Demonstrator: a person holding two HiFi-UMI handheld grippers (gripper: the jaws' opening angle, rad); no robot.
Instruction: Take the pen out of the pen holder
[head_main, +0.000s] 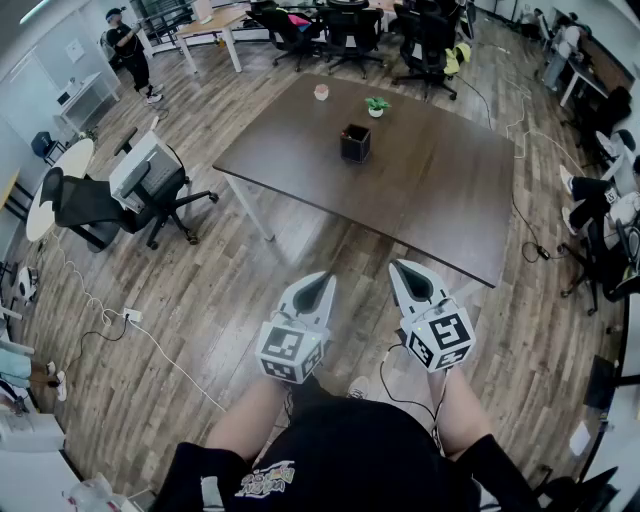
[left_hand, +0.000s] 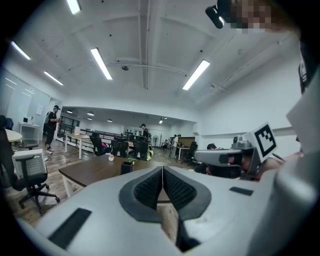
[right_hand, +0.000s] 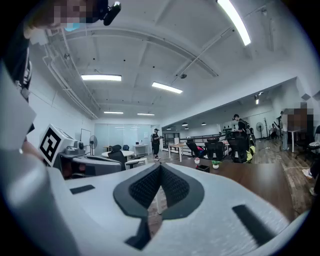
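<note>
The pen itself cannot be made out in any view. Only the small black square pen holder (head_main: 354, 142) is seen, set upright near the middle of the large dark brown wooden table (head_main: 440, 200), and its contents are lost in its dark opening. In the two gripper views the holder is tiny and half masked by the gripper bodies. At the left, a grey-and-black office chair (head_main: 140, 190) is parked on the wood-plank floor (head_main: 200, 290), well apart from the table's left corner. The left grey-and-white gripper (head_main: 325, 277), with its marker cube, is held above the floor, its jaws pressed together with nothing between them. The right grey-and-white gripper (head_main: 398, 268) is held just beside it, jaws likewise closed and empty. Both are pointed towards the table and kept short of its near edge, with bare floor between. Beyond the holder, apart from it, a small pink cup (head_main: 321, 92) and a small green plant in a white pot (head_main: 376, 105) are set. Bare tabletop is left around the holder, widest to its right. As the pen is unseen, its long axis and direction cannot be told.
</note>
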